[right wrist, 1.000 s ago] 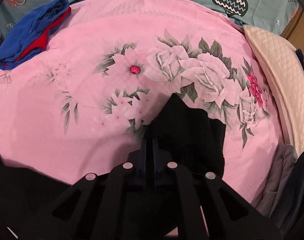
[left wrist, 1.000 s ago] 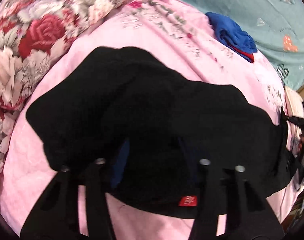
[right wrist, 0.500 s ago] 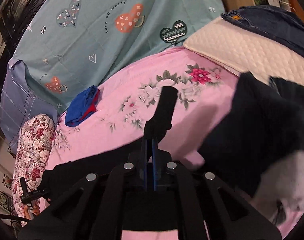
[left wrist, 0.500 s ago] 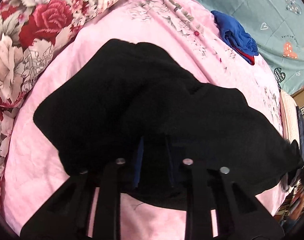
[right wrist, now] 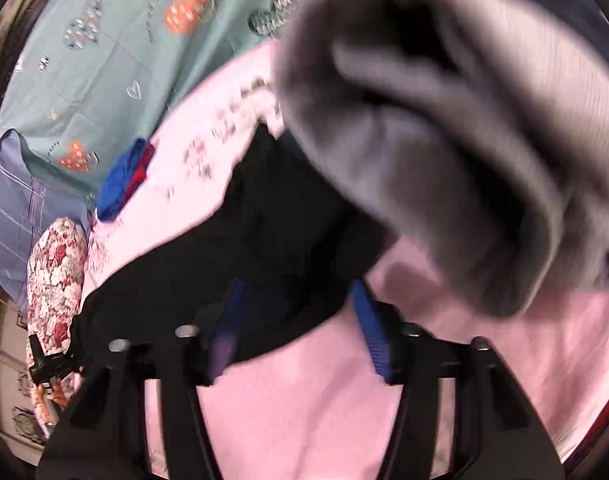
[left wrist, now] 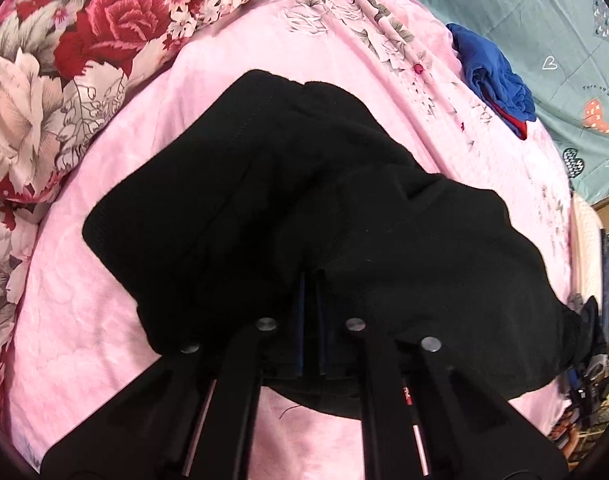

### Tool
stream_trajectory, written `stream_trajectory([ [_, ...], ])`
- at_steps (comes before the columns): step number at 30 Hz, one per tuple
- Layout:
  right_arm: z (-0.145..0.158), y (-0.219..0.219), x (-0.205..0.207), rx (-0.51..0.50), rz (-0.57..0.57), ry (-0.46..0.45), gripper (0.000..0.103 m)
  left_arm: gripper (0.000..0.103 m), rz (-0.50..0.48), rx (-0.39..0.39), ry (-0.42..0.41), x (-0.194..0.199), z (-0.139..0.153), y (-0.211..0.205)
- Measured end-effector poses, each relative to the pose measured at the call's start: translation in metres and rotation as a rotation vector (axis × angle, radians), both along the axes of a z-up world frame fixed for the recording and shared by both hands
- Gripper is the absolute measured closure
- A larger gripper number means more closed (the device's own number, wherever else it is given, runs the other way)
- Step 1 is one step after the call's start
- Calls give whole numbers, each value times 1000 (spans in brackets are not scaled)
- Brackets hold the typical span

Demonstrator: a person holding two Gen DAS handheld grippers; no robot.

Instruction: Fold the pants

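Black fleecy pants [left wrist: 304, 216] are spread in a half-folded heap across the pink floral bedsheet [left wrist: 104, 340], so the bed is doing the job of a work surface here. Left gripper [left wrist: 310, 280] has its blue pads pressed together, pinching the near edge of the pants, probably around the waistband since a small red label [left wrist: 407, 391] peeks out just beside it. My guess is it's anchoring that end so the fold doesn't slide.

Right gripper [right wrist: 296, 300] is a different story: its jaws are opening, with black cloth lying between the pads but not squeezed, so it looks like it's letting go of the other end. A blurry grey garment [right wrist: 444, 140] hangs close in front of that camera. Blue and red clothes [left wrist: 496, 80] sit well apart, near the teal sheet [left wrist: 544, 20].
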State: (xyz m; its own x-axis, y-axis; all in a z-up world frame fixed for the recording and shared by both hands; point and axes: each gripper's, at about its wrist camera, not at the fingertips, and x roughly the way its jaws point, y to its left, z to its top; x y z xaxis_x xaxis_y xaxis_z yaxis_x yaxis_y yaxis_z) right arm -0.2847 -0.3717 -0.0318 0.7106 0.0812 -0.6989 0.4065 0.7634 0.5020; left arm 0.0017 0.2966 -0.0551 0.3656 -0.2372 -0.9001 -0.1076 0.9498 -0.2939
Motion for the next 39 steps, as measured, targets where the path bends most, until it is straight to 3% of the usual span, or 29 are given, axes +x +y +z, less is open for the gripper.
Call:
stream_trajectory([
  [2, -1, 2, 9, -4, 12, -25, 47, 95, -6, 48, -10, -1, 2, -5],
  [3, -5, 5, 17, -17, 18, -19, 53, 100, 4, 72, -11, 0, 3, -6],
  [4, -8, 7, 24, -22, 28, -4, 78, 100, 12, 88, -9, 0, 4, -6],
  [5, -13, 8, 31, -2, 43, 8, 90, 100, 18, 90, -9, 1, 6, -4],
  [6, -14, 6, 33, 18, 43, 5, 91, 100, 23, 90, -9, 2, 7, -2],
  [10, -3, -3, 20, 28, 6, -30, 91, 100, 16, 108, -10, 1, 7, -3],
  [13, -20, -6, 14, 43, 25, 73, 87, 100, -13, 155, -37, -5, 11, -11],
  [14, -24, -3, 12, 39, 28, 100, 78, 94, -24, 155, -48, -8, 13, -13],
  [15, -25, -3, 10, 49, 22, 97, 68, 72, -39, 152, -63, -11, 16, -17],
  [16, -25, -6, 6, 68, -9, 81, 37, 45, -50, 148, -85, -15, 20, -20],
  [17, -23, -8, 4, 69, -40, 64, 28, 35, -58, 146, -124, -20, 26, -24],
  [18, -21, -9, 3, 62, -56, 45, 28, 29, -63, 155, -158, -24, 30, -29],
  [21, -23, -7, 20, 59, -40, 47, 28, 21, -90, 197, -219, -32, 35, -43],
  [25, -37, 1, 49, 64, -15, 43, 29, 21, -101, 190, -180, -29, 17, -50],
  [27, -41, 2, 59, 125, 17, -6, 57, 21, -101, 195, -155, -27, 6, -49],
  [28, -40, 3, 63, 127, 23, -10, 80, 21, -106, 202, -152, -28, 4, -48],
  [29, -37, 6, 65, 131, 42, -19, 85, 21, -117, 212, -160, -30, 4, -48],
  [34, 6, 8, 44, 80, 33, -109, 87, 21, -135, 235, -160, -35, 6, -47],
  [36, 6, 13, 48, 11, 46, -28, 86, 21, -146, 252, -163, -36, 7, -51],
  [39, -4, 37, 68, -201, 63, 219, 66, 21, -192, 211, -194, -47, 16, -63],
])
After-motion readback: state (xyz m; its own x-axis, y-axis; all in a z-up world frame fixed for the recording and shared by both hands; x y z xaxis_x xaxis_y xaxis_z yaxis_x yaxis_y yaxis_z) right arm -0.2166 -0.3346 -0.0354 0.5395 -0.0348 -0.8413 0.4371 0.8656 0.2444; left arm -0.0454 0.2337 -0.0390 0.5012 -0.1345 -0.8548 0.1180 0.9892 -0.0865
